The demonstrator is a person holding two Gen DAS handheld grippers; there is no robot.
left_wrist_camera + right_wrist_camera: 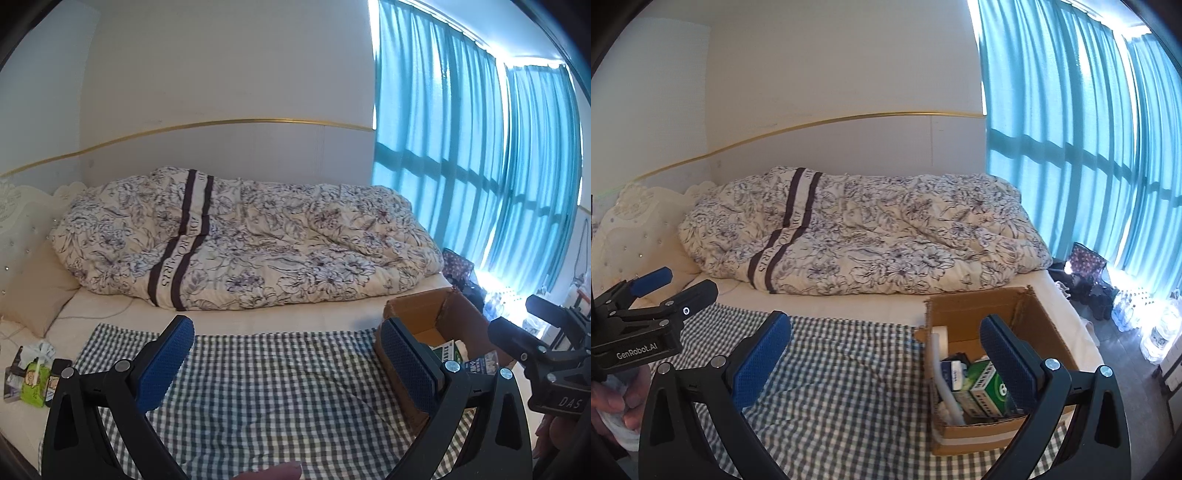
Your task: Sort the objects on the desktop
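We hold both grippers wide open and empty above the checked cloth [842, 369]. The cardboard box [964, 310], already holding small cartons, sits at the cloth's right end, just ahead of our right gripper [886, 354]; our left gripper [288, 358] hangs left of the box. Nothing loose lies on the cloth between them.

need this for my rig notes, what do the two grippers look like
Both are black plastic frames with silver bolts and two fingers faced with blue dimpled pads. The left gripper shows "GenRobot.AI" in white on its body in the right wrist view; the right gripper shows "DAS" on its side in the left wrist view. No cables or sleeves show.
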